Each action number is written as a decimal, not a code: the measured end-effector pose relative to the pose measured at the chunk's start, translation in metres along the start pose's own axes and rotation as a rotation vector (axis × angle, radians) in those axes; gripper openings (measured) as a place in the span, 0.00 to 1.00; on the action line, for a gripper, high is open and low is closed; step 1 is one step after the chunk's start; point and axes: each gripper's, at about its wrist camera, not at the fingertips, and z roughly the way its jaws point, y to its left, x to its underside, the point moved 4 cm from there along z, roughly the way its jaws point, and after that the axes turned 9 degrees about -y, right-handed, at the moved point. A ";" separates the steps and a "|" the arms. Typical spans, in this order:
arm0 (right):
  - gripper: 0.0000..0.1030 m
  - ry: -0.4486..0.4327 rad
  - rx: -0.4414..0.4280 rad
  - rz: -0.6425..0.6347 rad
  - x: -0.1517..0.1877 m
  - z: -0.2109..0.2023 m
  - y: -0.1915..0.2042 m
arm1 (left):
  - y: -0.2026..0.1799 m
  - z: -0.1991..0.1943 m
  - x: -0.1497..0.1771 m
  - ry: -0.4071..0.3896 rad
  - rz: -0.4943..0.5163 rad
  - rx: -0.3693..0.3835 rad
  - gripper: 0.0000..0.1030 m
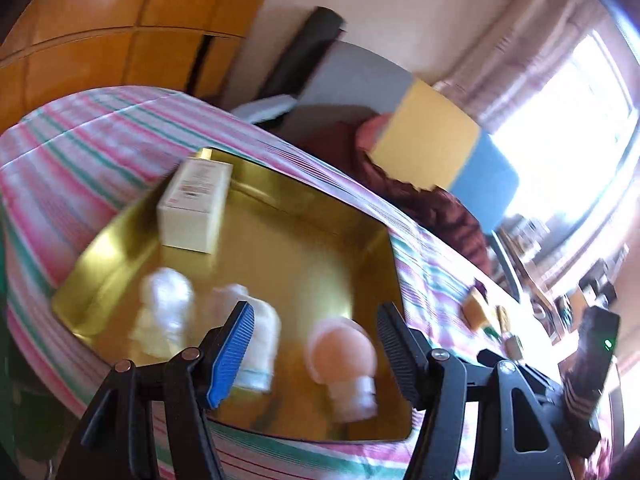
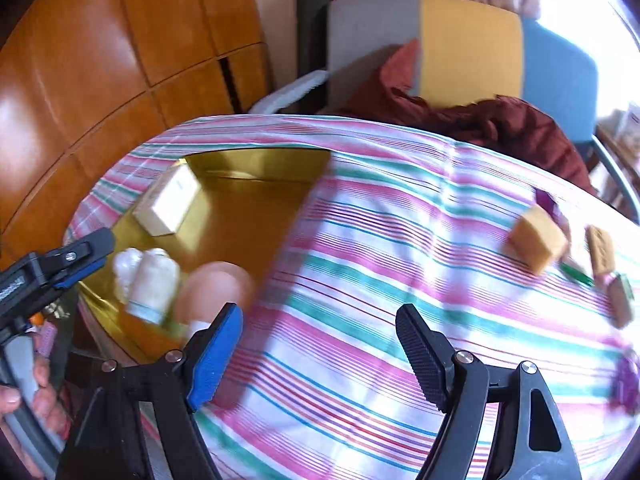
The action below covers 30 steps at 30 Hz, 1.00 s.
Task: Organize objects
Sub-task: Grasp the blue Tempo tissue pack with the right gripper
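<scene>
A gold tray [image 1: 304,240] [image 2: 248,208] lies on a bed with a pink, green and white striped cover [image 2: 400,260]. In it are a white box [image 1: 196,204] [image 2: 168,200], two white bottles [image 1: 168,312] [image 2: 148,280] and a peach round-topped bottle [image 1: 344,356] [image 2: 216,292]. My left gripper [image 1: 316,352] hovers open over the tray's near end; the peach bottle shows below, between its fingers, untouched. My right gripper [image 2: 320,332] stands open above the bare cover just right of the tray, with nothing between its fingers. The picture is blurred by motion.
At the cover's right end lie a yellow block [image 2: 536,240] [image 1: 476,308], tan biscuit-like pieces [image 2: 600,256], a green strip [image 2: 576,274] and something purple [image 2: 628,380]. Behind the bed are a chair with dark red cloth [image 2: 480,120], a wooden wardrobe [image 2: 100,60] and a bright window [image 1: 568,120].
</scene>
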 end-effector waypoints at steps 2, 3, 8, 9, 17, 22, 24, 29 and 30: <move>0.77 0.007 0.033 0.014 0.006 -0.005 -0.019 | -0.013 0.000 0.006 0.014 0.033 0.033 0.63; 0.77 0.011 0.048 0.025 0.010 -0.007 -0.029 | -0.020 0.000 0.010 0.020 0.050 0.049 0.63; 0.77 0.029 0.138 0.076 0.028 -0.023 -0.083 | -0.049 -0.001 0.026 0.053 0.115 0.112 0.63; 0.77 0.031 0.158 0.086 0.031 -0.027 -0.095 | -0.054 -0.001 0.029 0.058 0.129 0.122 0.63; 0.79 0.044 0.398 0.146 0.048 -0.061 -0.212 | -0.086 -0.004 0.051 0.088 0.196 0.201 0.63; 0.79 0.008 0.572 0.244 0.053 -0.093 -0.290 | -0.104 -0.006 0.067 0.112 0.242 0.237 0.63; 0.79 -0.006 0.624 0.315 0.057 -0.104 -0.320 | -0.111 -0.007 0.074 0.119 0.260 0.248 0.63; 0.79 0.045 0.687 0.463 0.074 -0.106 -0.371 | -0.127 -0.005 0.094 0.161 0.304 0.276 0.63; 0.79 0.048 0.677 0.493 0.079 -0.104 -0.377 | -0.130 -0.005 0.096 0.167 0.315 0.276 0.63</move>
